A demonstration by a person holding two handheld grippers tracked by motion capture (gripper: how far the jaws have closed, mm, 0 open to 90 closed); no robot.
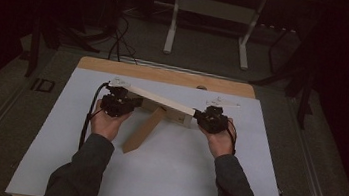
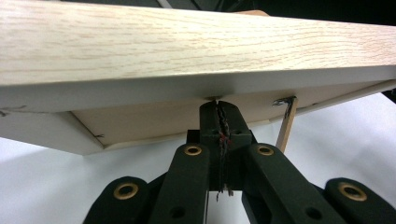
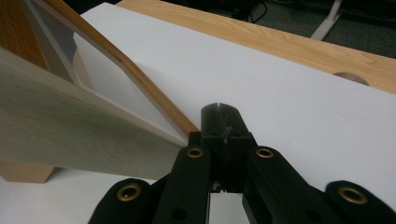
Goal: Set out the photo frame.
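Observation:
A long pale wooden board (image 1: pixel 162 101) spans the gap between my two grippers above the white sheet (image 1: pixel 167 178). A brown board (image 1: pixel 143 130) slants from under it down to the sheet, toward the person. My left gripper (image 1: pixel 134 101) is at the board's left end; in the left gripper view its jaws (image 2: pixel 218 105) are shut with nothing between them, tips against the underside of the board (image 2: pixel 187 42). My right gripper (image 1: pixel 199 116) is at the right end; its jaws (image 3: pixel 218 108) are shut and empty, right beside the board's end (image 3: pixel 70 130).
The white sheet covers a wooden tabletop (image 1: pixel 165 75) with a round hole (image 1: pixel 201 87) near its far edge. Beyond the table are dark floor, cables and a white desk frame (image 1: pixel 213 12). A thin wooden strip (image 2: pixel 286 123) hangs under the board.

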